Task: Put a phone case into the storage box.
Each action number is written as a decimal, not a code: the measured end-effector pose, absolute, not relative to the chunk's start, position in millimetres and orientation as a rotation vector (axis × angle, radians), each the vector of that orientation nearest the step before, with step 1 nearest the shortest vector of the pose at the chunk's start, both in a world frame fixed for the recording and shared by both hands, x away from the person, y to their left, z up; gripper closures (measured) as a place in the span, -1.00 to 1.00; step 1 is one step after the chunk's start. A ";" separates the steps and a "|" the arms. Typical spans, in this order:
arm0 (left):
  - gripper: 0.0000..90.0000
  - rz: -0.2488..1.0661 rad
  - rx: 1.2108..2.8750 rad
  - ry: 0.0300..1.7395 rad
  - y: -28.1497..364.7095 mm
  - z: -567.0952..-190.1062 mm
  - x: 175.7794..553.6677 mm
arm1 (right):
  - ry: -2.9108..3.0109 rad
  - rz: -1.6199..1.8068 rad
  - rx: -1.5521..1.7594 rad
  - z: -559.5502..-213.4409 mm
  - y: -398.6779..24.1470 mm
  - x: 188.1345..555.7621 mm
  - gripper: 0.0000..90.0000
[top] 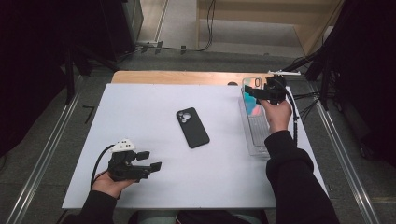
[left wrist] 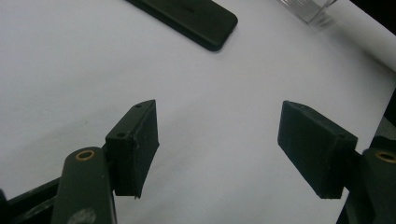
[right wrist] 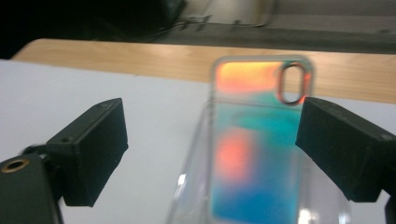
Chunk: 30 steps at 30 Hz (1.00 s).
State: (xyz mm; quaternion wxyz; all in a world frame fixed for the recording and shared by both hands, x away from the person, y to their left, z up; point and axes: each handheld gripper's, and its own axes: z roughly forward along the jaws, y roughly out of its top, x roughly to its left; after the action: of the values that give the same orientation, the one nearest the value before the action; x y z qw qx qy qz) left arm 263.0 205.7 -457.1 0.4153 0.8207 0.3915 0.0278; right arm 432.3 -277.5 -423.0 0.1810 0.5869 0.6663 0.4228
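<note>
High view: phone [top: 192,127] mid-sheet, open room around.

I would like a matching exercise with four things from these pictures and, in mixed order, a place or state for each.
Things:
1. phone
2. iridescent case
3. left gripper
4. right gripper

Places or states:
A. open, above the tray at the table's right edge
B. lying back up in the middle of the white sheet
C. standing in the clear tray
D. open and empty, near the front left of the sheet

Pairs: 1-B, 2-C, 3-D, 4-A
</note>
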 end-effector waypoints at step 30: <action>-0.34 -0.007 2.063 0.960 205.9 -455.6 270.8 | 2.333 1.386 1.326 -415.2 -241.1 347.1 -0.69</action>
State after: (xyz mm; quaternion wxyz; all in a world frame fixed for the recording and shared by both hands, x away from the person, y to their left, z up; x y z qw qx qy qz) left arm 270.8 205.9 -455.6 0.4195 0.8231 0.3829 -0.0028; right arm 347.1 -241.1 -415.2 0.0606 0.4381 0.7711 0.4581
